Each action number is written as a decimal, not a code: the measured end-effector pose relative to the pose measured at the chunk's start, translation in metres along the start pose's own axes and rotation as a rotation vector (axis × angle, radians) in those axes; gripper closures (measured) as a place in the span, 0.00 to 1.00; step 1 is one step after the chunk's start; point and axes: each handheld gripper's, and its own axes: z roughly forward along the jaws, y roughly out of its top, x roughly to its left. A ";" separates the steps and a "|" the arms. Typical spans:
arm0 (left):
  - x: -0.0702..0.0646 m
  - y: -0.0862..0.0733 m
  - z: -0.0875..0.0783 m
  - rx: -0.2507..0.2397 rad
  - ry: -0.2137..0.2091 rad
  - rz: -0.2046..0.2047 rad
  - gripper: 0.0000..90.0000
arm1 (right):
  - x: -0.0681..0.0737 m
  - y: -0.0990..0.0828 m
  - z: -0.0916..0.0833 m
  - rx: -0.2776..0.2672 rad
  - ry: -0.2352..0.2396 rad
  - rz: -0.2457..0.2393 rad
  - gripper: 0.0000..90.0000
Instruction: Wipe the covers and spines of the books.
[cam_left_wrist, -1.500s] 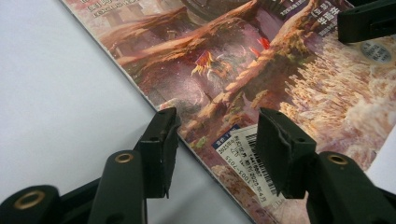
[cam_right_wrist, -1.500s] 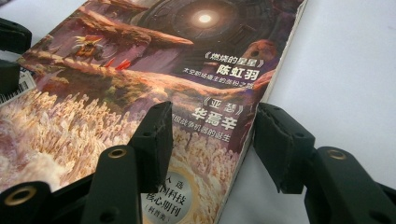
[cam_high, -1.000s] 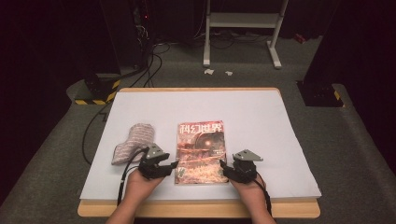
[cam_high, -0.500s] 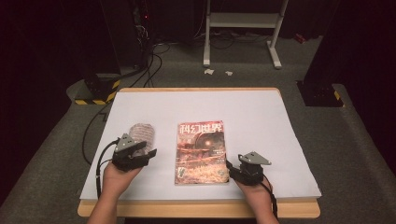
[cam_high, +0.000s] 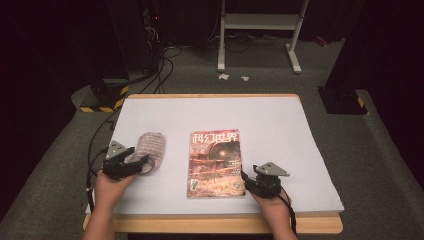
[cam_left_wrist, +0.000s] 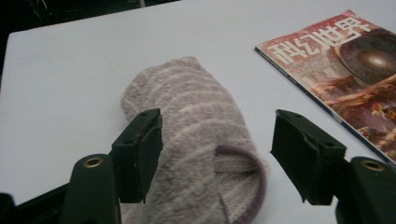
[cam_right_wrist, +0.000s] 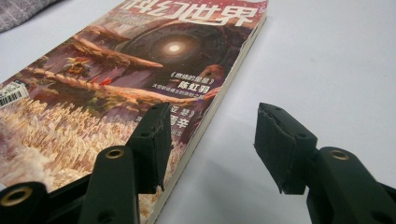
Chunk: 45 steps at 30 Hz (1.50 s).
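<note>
At lower left, the left hand-held gripper has just opened wide around the rolled towel, empty; grasping it seems next.

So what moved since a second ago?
The left gripper slid left, away from the magazine, over to the rolled towel. Its jaws have just been opening and now straddle the towel's end without pressing it. The right gripper stayed at the magazine's near right corner, jaws closing a little. Magazine and towel lie as before.
</note>
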 end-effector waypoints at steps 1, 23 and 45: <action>0.003 -0.001 0.002 0.007 0.000 -0.010 0.38 | 0.000 0.000 0.001 0.001 0.001 -0.003 0.51; 0.014 -0.021 0.049 0.167 0.045 -0.012 0.49 | 0.006 -0.004 0.001 0.022 -0.009 -0.025 0.51; 0.004 -0.019 0.031 0.067 0.006 0.031 0.73 | -0.003 -0.006 -0.009 -0.005 -0.001 -0.002 0.55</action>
